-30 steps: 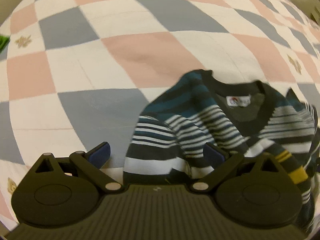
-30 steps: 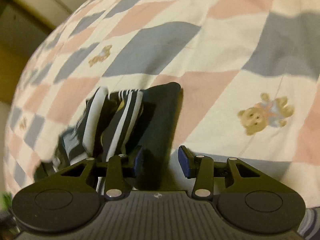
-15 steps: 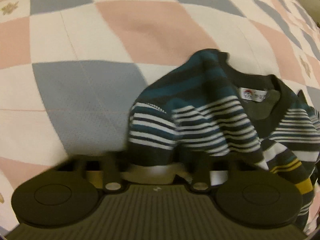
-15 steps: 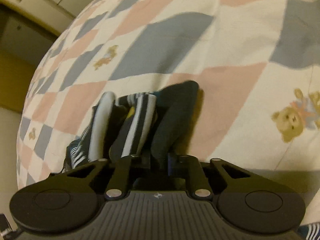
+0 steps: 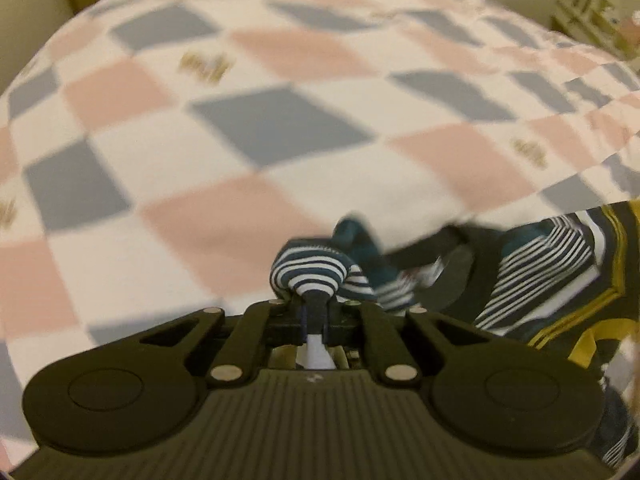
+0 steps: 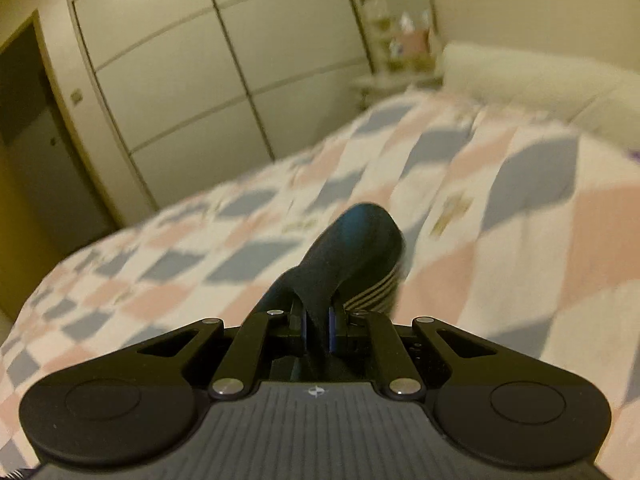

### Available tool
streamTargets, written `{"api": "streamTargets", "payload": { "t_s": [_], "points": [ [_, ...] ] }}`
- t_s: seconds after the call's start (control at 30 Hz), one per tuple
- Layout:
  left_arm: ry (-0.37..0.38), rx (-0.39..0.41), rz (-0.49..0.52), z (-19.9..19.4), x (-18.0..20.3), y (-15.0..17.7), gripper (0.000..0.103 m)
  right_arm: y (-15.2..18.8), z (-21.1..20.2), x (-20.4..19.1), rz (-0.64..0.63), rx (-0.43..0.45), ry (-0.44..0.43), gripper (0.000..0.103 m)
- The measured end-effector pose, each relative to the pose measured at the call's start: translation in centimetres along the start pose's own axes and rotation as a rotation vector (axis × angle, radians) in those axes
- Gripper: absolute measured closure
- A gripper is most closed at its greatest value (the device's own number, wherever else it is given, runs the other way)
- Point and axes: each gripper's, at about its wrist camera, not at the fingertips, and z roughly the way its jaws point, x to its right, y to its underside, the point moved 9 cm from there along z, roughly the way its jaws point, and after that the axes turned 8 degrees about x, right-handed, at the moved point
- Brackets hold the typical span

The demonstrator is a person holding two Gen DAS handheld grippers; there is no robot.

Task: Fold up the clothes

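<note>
A striped sweater (image 5: 532, 272) in dark green, teal, white and yellow hangs lifted off the checked bedspread (image 5: 224, 128). My left gripper (image 5: 315, 314) is shut on a bunched striped fold of it, with the rest of the garment trailing to the right. In the right wrist view, my right gripper (image 6: 316, 322) is shut on a dark teal edge of the same sweater (image 6: 352, 248), which bulges up between the fingers. Most of the garment is hidden below that camera.
The bedspread (image 6: 500, 208) of pink, grey and white squares covers the bed. A white wardrobe (image 6: 192, 80) stands beyond the bed, a dark doorway (image 6: 28, 128) to its left. A pillow (image 6: 540, 80) lies at the bed's head, next to a cluttered shelf (image 6: 400, 40).
Both grippers went from open beside the flat sweater to shut on its fabric, then rose and tilted up, lifting the sweater off the bed.
</note>
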Motion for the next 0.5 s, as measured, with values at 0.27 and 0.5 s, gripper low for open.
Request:
{"api": "streamTargets", "payload": {
  "t_s": [0.27, 0.5],
  "points": [
    [0.100, 0.206, 0.158, -1.0, 8.5, -8.0, 0.097, -8.0, -2.3, 5.7, -0.030, 0.212, 0.119, 0.094],
    [0.025, 0.184, 0.199, 2.2, 11.8, -10.0, 0.063, -4.3, 0.4, 14.4, 0.074, -0.038, 0.383, 0.024]
  ]
}}
